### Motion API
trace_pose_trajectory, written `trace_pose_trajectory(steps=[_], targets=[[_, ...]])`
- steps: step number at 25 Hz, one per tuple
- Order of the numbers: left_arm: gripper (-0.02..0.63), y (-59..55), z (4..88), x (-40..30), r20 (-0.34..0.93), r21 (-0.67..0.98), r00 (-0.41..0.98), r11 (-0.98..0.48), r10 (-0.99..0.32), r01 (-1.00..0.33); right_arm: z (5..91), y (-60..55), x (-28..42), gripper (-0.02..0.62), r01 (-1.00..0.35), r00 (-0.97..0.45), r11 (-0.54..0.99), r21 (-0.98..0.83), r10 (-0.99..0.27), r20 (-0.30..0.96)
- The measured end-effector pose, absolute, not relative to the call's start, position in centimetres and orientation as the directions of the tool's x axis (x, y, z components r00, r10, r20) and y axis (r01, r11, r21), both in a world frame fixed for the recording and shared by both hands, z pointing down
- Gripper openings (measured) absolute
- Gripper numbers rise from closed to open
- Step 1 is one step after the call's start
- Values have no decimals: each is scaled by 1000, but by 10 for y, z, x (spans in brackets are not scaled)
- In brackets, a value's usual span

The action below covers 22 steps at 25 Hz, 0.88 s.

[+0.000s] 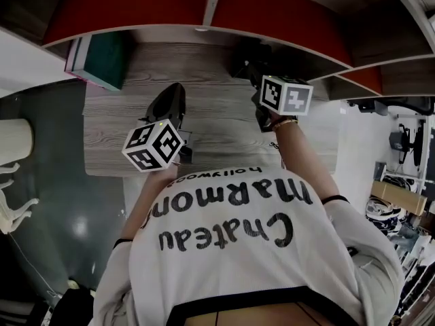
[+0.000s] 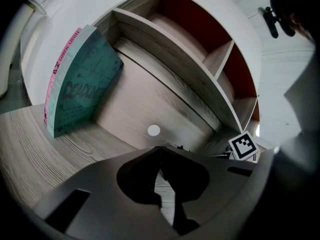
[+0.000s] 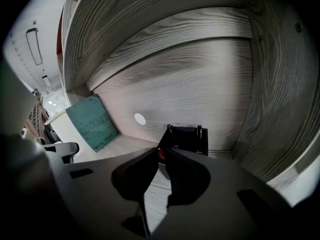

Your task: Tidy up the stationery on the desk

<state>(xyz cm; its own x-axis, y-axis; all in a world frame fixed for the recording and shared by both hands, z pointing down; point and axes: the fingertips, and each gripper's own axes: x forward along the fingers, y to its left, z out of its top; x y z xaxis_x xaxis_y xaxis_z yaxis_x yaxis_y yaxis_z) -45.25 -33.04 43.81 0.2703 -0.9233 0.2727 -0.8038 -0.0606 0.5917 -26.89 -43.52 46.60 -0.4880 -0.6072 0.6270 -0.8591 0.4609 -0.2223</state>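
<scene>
Black, box-shaped, set against the back panel: is that the holder [image 3: 189, 139] we see under the shelf [image 2: 175, 76]?

It is. It stands on the wood-grain desk [image 1: 211, 124], with two slim dark pieces rising from its top edge.

What do we have just in front of the holder?

Our right gripper [image 3: 161, 151], its jaws drawn narrow and pinching a small red-tipped item [image 3: 160, 154]. Only the red spot at the jaw tips and a dark stub beneath it show. We cannot tell what kind of stationery it is.

What about our other hand?

Our left gripper [image 2: 160, 150] hangs over the desk, well to the holder's left and nearer to us. Its jaws meet tip to tip with nothing between them.

Is there anything else near the holder?

A teal book [image 2: 82, 86] with a pink spine and dark lettering on its cover leans well to the holder's left. A small white disc [image 3: 140, 118] sits on the back panel between the book and the holder.
</scene>
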Motion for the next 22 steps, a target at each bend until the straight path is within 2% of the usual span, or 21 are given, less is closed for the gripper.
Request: trace_pose_trajectory(steps=[16, 22], targets=[[17, -305, 436, -455, 289, 566, 225, -24, -930, -824, 469, -437, -270, 61, -845, -526, 455, -279, -617, 586], [17, -288, 439, -458, 307, 556, 195, 10, -932, -831, 467, -436, -274, 58, -831, -513, 533, -157, -627, 586]])
